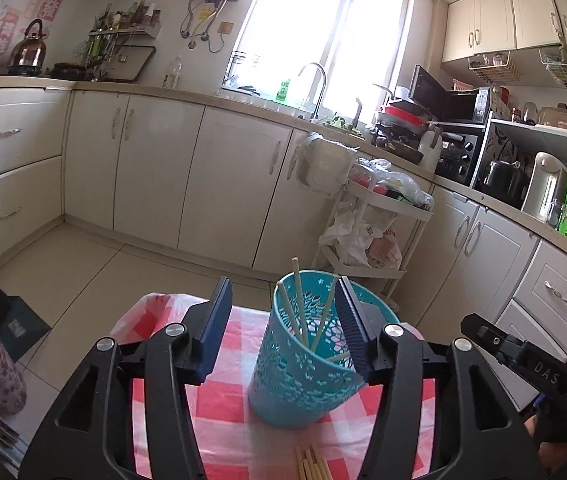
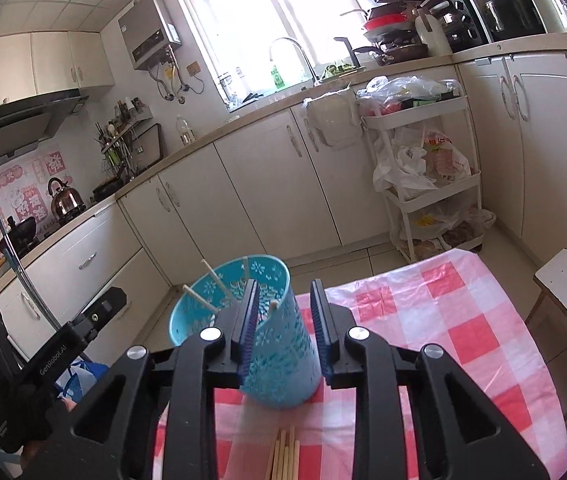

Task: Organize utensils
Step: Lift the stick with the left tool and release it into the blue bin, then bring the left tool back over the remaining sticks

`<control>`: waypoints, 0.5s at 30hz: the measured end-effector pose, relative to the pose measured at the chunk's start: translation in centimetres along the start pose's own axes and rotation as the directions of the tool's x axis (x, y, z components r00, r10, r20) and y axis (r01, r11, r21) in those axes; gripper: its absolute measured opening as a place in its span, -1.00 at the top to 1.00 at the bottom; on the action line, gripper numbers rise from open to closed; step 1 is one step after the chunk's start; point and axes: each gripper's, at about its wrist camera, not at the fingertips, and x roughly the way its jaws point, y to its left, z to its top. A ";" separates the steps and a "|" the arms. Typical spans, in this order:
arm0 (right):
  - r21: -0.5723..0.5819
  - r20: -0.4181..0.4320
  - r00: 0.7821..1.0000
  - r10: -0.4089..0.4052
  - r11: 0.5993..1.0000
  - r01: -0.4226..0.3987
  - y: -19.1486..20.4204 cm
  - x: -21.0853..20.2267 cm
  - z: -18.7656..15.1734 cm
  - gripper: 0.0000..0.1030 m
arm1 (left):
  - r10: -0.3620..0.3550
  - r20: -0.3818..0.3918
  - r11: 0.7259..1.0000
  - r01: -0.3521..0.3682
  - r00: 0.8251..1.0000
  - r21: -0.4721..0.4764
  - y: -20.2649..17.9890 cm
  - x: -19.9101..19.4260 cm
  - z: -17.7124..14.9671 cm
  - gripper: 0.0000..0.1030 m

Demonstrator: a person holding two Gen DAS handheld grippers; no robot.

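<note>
Left wrist view: left gripper (image 1: 283, 320) jaws wide apart, nothing held; right pad overlaps rim of teal holder (image 1: 303, 364), contact unclear. Holder is perforated plastic cup with flower cutouts, standing on red-white checked tablecloth (image 1: 227, 408), few pale wooden chopsticks (image 1: 298, 306) leaning inside. Right gripper (image 2: 283, 326) jaws apart, gap moderate, empty, straddling holder wall. Loose chopstick bundle (image 2: 283, 456) flat on cloth near both tools.
</note>
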 end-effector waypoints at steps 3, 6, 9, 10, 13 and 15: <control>-0.008 -0.045 0.999 0.000 1.000 0.000 0.1 -0.5 -1.8 0.47 | 0.029 -0.027 0.999 -0.028 0.999 0.023 -0.2 -1.2 -1.0 -0.08; -0.011 -0.087 0.996 -0.004 1.000 0.003 0.2 -0.7 -3.5 0.46 | 0.059 -0.054 0.997 -0.056 0.997 0.049 -0.4 -2.2 -1.8 -0.14; -0.006 -0.118 0.993 -0.009 1.000 0.008 0.1 -0.9 -4.9 0.46 | 0.082 -0.070 0.995 -0.078 0.994 0.066 -0.5 -3.1 -2.4 -0.22; -0.007 -0.129 0.992 -0.010 1.000 0.010 0.1 -0.9 -5.3 0.46 | 0.088 -0.076 0.994 -0.083 0.993 0.075 -0.5 -3.4 -2.6 -0.24; -0.012 -0.156 0.988 -0.013 1.000 0.011 0.0 -1.1 -6.6 0.46 | 0.098 -0.088 0.991 -0.090 0.991 0.095 -0.7 -4.1 -3.1 -0.29; -0.013 -0.176 0.984 -0.016 1.000 0.014 0.0 -1.2 -7.3 0.46 | 0.103 -0.097 0.990 -0.092 0.990 0.105 -0.8 -4.3 -3.4 -0.31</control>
